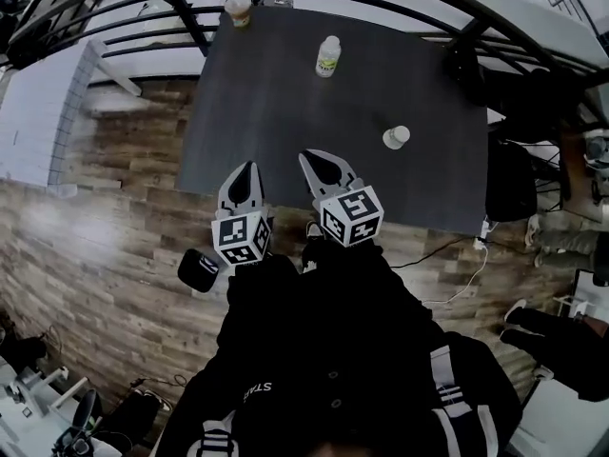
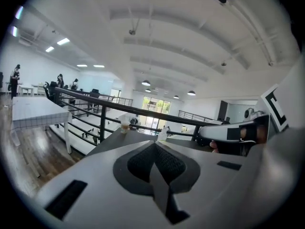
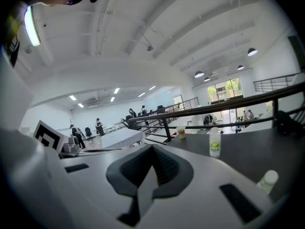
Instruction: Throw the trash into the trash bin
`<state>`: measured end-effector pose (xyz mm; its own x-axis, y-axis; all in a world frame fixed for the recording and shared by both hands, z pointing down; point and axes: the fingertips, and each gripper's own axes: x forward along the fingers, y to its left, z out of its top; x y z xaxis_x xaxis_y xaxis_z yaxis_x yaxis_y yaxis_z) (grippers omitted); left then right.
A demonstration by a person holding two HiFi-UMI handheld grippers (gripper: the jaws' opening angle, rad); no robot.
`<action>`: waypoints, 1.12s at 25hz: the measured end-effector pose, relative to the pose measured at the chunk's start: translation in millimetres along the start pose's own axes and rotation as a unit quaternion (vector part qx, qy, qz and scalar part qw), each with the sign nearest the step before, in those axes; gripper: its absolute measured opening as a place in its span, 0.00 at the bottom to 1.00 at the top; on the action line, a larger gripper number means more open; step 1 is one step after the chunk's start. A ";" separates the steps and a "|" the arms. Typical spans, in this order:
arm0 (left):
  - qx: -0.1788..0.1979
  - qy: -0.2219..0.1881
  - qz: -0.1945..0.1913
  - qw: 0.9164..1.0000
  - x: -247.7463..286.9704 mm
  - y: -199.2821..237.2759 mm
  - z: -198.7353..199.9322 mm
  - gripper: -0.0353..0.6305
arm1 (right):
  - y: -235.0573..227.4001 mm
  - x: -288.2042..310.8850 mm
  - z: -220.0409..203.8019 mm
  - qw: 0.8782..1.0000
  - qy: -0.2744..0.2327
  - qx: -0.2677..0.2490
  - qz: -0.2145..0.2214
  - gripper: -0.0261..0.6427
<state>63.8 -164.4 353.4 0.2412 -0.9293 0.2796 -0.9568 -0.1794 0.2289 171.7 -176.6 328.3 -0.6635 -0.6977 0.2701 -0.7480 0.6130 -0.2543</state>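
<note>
we see left tongs (image 1: 245,169) and right tongs (image 1: 316,160) both closed, empty, side by side over tabletop (image 1: 276,122) edge, bottle (image 1: 328,55) and cup (image 1: 238,8) ahead, small white bottle (image 1: 396,137) just right of right tongs

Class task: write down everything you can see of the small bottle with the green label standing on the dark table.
The bottle is small and pale, translucent plastic by its look, with a white cap and a yellow-green label round its middle. Whether it holds anything cannot be told. It stands upright, cap on, toward the far side of the dark grey table, touching only the tabletop.
</note>
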 end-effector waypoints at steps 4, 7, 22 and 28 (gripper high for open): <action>0.013 -0.002 -0.030 0.999 19.1 -40.1 7.5 0.05 | -37.2 -30.3 14.3 0.999 -0.021 0.005 -0.040 0.06; 0.022 -0.007 -0.051 0.998 29.8 -67.0 16.6 0.05 | -60.1 -50.8 24.7 0.997 -0.033 0.007 -0.069 0.06; 0.058 -0.036 -0.140 0.988 72.8 -180.0 48.0 0.05 | -131.0 -127.9 68.7 0.980 -0.087 -0.018 -0.181 0.06; 0.080 -0.041 -0.170 0.981 79.2 -214.2 53.2 0.05 | -145.3 -146.5 72.3 0.974 -0.103 -0.021 -0.202 0.06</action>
<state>279.2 -216.7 276.9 0.5441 -0.8281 0.1350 -0.8376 -0.5269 0.1441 378.5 -190.3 258.5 -0.3009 -0.9422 0.1472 -0.9506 0.2839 -0.1259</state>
